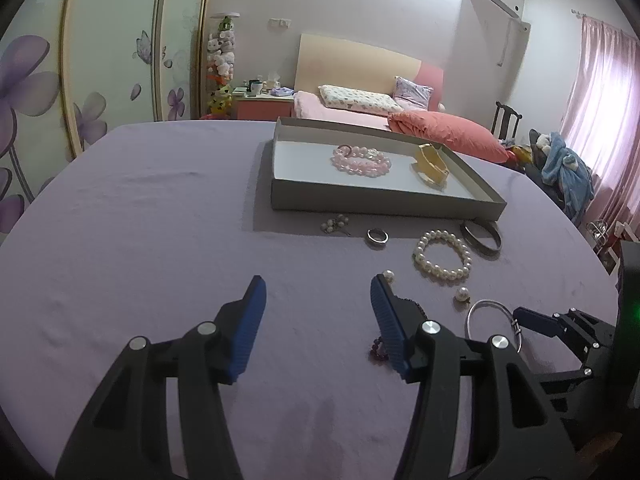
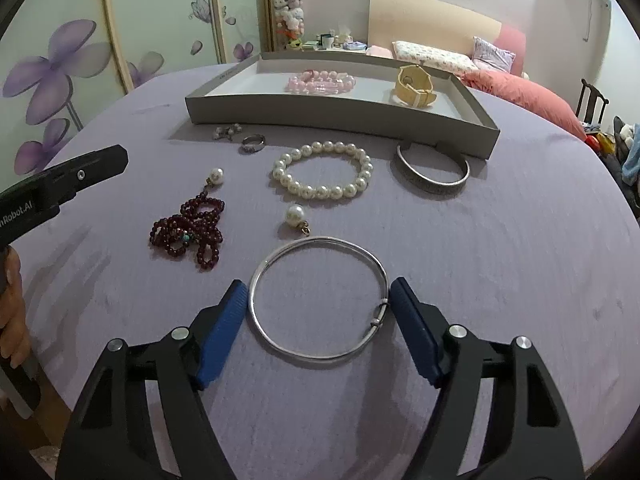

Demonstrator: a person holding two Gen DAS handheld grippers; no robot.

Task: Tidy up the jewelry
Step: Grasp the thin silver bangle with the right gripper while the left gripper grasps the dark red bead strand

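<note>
A: Left wrist view. State of the tongs?

B: Left gripper (image 1: 318, 290) is released, jaws parted over bare purple tablecloth (image 1: 140, 240), nothing between the pads. Its right finger hides most of a dark red bead string (image 1: 378, 350) and stands just in front of a pearl earring (image 1: 389, 276).

A: Surroundings?

B: Farther off, a grey tray (image 1: 384, 200) holds a pink bead bracelet (image 1: 361, 161) and a yellow watch (image 1: 431, 164). Just near of the tray lie a small pearl cluster (image 1: 334, 224), a ring (image 1: 378, 237), a white pearl bracelet (image 1: 442, 258) and a dark cuff bangle (image 1: 481, 237). At right, a second pearl earring (image 1: 463, 294) and a thin silver bangle (image 1: 494, 322), with the right gripper (image 1: 532, 318) beside it.

A: Right wrist view?

B: Right gripper (image 2: 318, 296) is released, jaws wide, straddling the thin silver bangle (image 2: 318, 300), which lies flat. The right pad touches or nearly touches its clasp side; the left pad stands just beside the rim. Contact cannot be confirmed.

A: Obstructions?

B: Far of the bangle: pearl earring (image 2: 296, 216), white pearl bracelet (image 2: 323, 170), dark cuff bangle (image 2: 432, 170), ring (image 2: 253, 143). Left: dark red bead string (image 2: 190, 226). The left gripper's finger (image 2: 86, 170) enters at far left.
</note>
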